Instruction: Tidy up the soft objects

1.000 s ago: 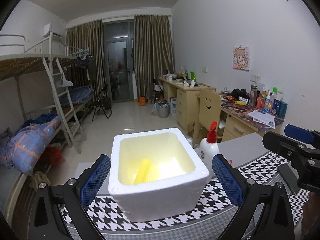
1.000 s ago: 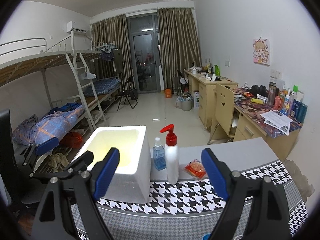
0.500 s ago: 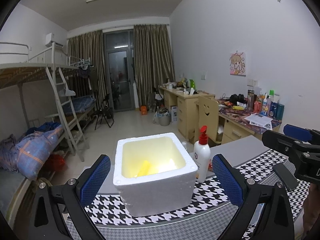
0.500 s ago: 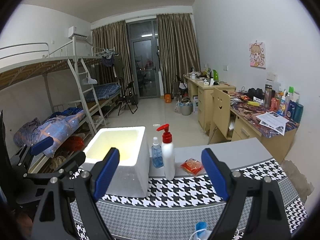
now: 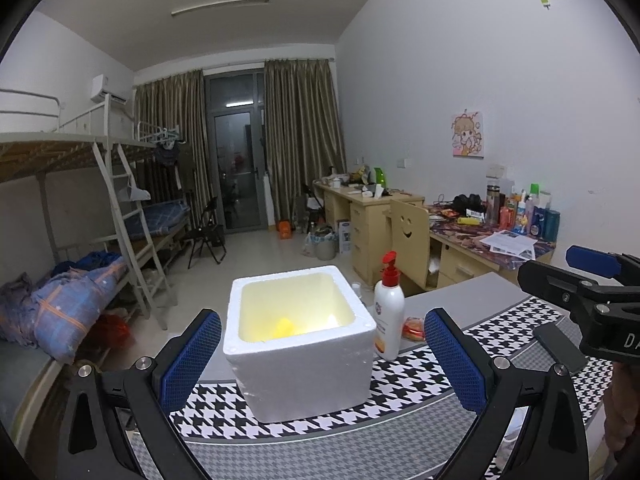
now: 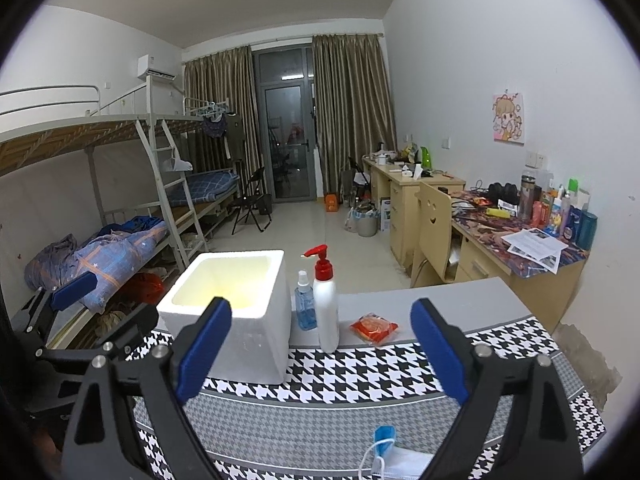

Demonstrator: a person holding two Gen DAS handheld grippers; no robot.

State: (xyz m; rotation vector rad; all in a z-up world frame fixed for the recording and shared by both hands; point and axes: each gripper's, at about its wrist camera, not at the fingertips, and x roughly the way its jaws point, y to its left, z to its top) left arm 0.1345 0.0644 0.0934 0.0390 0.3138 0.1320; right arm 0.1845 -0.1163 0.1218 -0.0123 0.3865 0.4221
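Two grippers hover over the houndstooth cloth. Left gripper stands wide and empty, framing the white foam box, which sits upright, mouth up, something yellow inside. Right gripper is opening, nothing between its jaws. A face mask lies near the front edge, its long axis running across the right wrist view.

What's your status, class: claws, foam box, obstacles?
Left claw open, empty. Right claw opening, empty. Foam box upright; pump bottle beside it.
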